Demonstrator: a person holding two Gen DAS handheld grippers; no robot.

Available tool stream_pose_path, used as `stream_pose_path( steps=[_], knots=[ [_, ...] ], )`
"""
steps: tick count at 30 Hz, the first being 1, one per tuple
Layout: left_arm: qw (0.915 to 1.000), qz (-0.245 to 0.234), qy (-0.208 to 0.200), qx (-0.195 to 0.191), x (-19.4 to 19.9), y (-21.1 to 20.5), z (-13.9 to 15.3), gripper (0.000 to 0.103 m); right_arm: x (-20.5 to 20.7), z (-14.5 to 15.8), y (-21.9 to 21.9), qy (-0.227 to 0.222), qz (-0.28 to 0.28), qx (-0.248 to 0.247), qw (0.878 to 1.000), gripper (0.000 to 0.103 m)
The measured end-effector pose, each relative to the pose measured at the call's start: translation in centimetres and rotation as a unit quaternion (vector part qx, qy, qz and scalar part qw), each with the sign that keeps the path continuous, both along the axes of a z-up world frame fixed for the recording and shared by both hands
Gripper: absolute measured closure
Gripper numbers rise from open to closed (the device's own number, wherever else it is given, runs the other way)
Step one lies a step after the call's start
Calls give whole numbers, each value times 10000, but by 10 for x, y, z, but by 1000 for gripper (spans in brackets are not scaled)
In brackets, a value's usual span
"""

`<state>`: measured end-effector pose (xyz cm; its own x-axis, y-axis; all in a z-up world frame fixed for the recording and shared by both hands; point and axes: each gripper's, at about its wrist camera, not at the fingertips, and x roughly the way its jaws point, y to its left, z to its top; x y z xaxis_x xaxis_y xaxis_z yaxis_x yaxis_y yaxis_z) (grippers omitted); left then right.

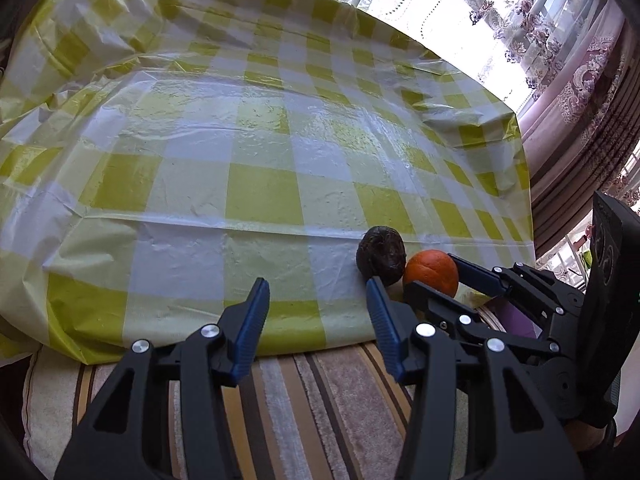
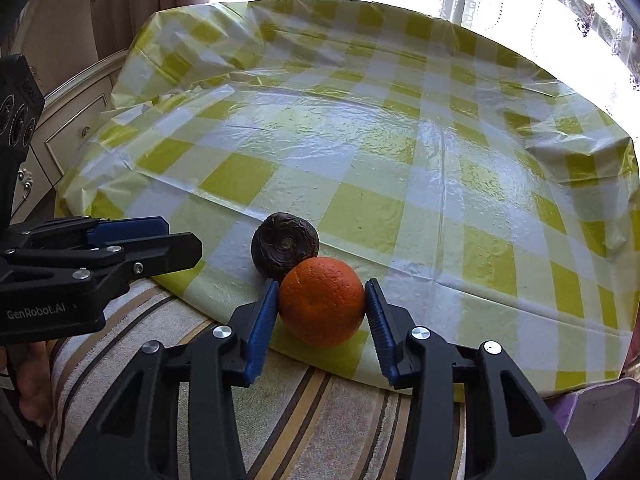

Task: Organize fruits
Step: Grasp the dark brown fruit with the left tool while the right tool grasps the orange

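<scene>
Right wrist view, item one: orange (image 2: 322,302), sitting at the near edge of the checked yellow-and-white tablecloth (image 2: 400,168), lying between the blue pads (image 2: 262,326) of the right gripper (image 2: 321,306). Both pads are pressing against its sides, so the tongs are pinching the orange.

Item two: dark wrinkled fruit (image 2: 285,246), resting on the cloth just behind the orange and touching it on the far left.

Item three: left gripper (image 2: 176,240), reaching in from the left edge of this view, lying apart from both fruits.

Item four: striped fabric (image 2: 320,408), showing beneath the cloth's near edge.

Left wrist view, same items: left gripper (image 1: 318,296) hanging over the cloth's near edge with its tongs standing spread and nothing lying between them. The dark wrinkled fruit (image 1: 380,254) is sitting just beyond the right-hand pad (image 1: 384,320); contact cannot be told. The orange (image 1: 432,270) is lying to its right, with the right gripper (image 1: 434,276) clasping it from the right side. Patterned curtains (image 1: 560,60) are hanging behind the table.
</scene>
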<state>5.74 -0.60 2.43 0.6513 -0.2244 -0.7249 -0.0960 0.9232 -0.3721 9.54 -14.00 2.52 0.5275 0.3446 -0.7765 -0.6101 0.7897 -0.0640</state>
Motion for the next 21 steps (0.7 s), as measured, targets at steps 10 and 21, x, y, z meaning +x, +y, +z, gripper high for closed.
stream_pose_path(
  steps=[10, 21],
  knots=[
    [9964, -625, 163, 555, 16, -31, 0, 45, -4, 8, -37, -19, -410, 245, 9989, 60],
    [9835, -967, 407, 1476, 55, -70, -2, 37, -10, 16, -86, -61, -838, 435, 9955, 60]
  ],
)
